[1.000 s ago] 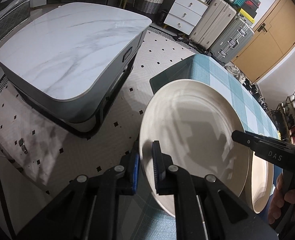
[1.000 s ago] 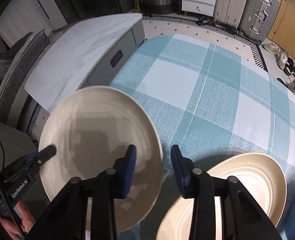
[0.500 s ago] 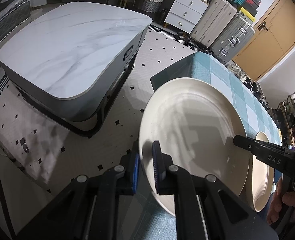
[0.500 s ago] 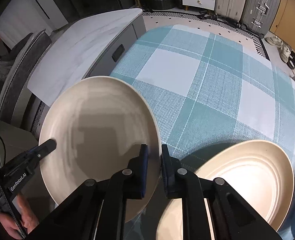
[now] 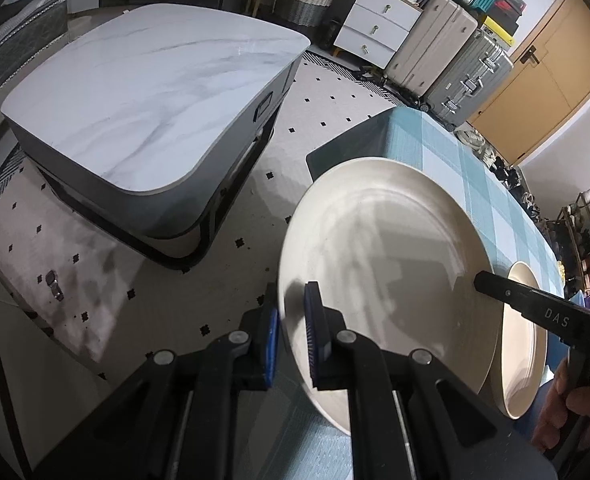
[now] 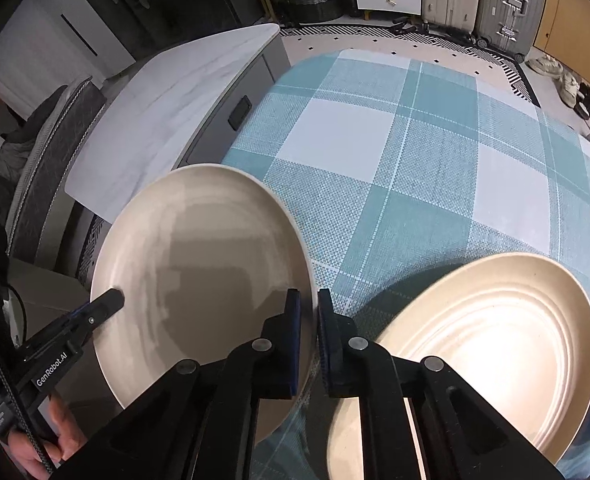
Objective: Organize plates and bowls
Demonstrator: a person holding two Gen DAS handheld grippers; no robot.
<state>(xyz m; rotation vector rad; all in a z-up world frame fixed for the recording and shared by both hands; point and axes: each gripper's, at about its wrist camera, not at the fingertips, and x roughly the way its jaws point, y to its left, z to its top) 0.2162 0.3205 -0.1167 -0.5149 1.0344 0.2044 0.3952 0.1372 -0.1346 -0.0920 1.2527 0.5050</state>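
Both my grippers, left [image 5: 291,336] and right [image 6: 309,336], are clamped on opposite rim edges of the large plate [image 6: 203,264] over the table's [image 6: 415,160] corner; uneven lifting could twist it free.

Both views sharp, no motion blur. Strong fisheye: straight edges bow, corners vignette to black. Indoor light is even, moderately bright, coming from above. Warm glare blows out the ridged plate [image 6: 495,344] on the right. Blocky soft shadows fall across the smooth plate [image 6: 199,264]; a dark shadow sits on the checked worktop [image 6: 415,152] between the plates. Far background dim.
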